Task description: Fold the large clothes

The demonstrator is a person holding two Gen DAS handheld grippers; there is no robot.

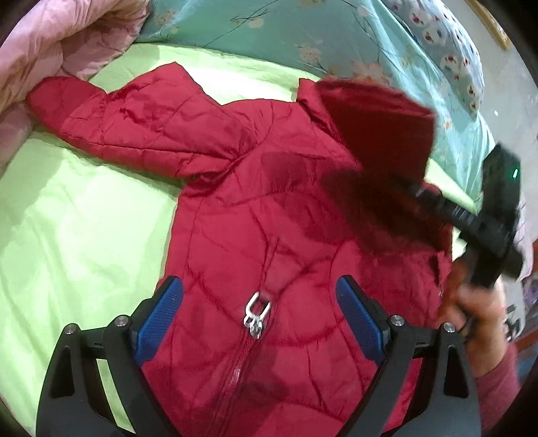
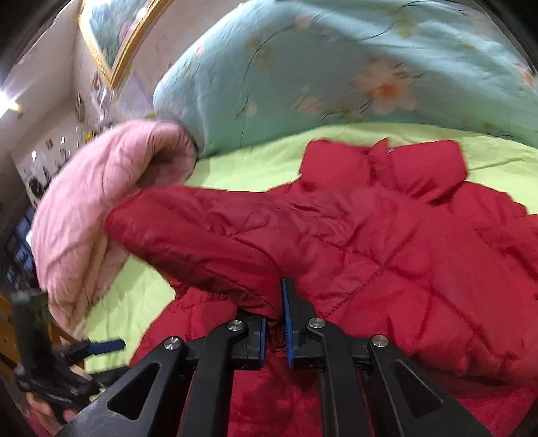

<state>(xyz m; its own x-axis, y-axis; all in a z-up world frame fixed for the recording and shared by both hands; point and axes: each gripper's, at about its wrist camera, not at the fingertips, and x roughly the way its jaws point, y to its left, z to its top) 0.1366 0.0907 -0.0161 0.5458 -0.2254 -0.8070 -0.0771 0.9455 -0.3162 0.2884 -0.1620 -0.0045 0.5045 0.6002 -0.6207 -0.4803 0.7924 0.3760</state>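
Observation:
A red quilted jacket point(image 1: 255, 208) lies front up on a lime-green sheet point(image 1: 67, 228), zipper pull point(image 1: 257, 314) showing, one sleeve point(image 1: 111, 117) stretched out to the left. My left gripper point(image 1: 259, 312) is open and empty, hovering over the zipper. My right gripper point(image 2: 275, 322) is shut on the other red sleeve point(image 2: 208, 242) and holds it lifted over the jacket body point(image 2: 420, 269). In the left wrist view that sleeve point(image 1: 376, 134) hangs raised at the right, held by the right gripper point(image 1: 427, 195).
A teal floral quilt point(image 1: 302, 30) point(image 2: 336, 67) lies along the far side of the bed. A pink quilted garment point(image 1: 50, 43) point(image 2: 94, 208) sits at the left sleeve's end. A framed picture point(image 2: 111, 37) hangs on the wall.

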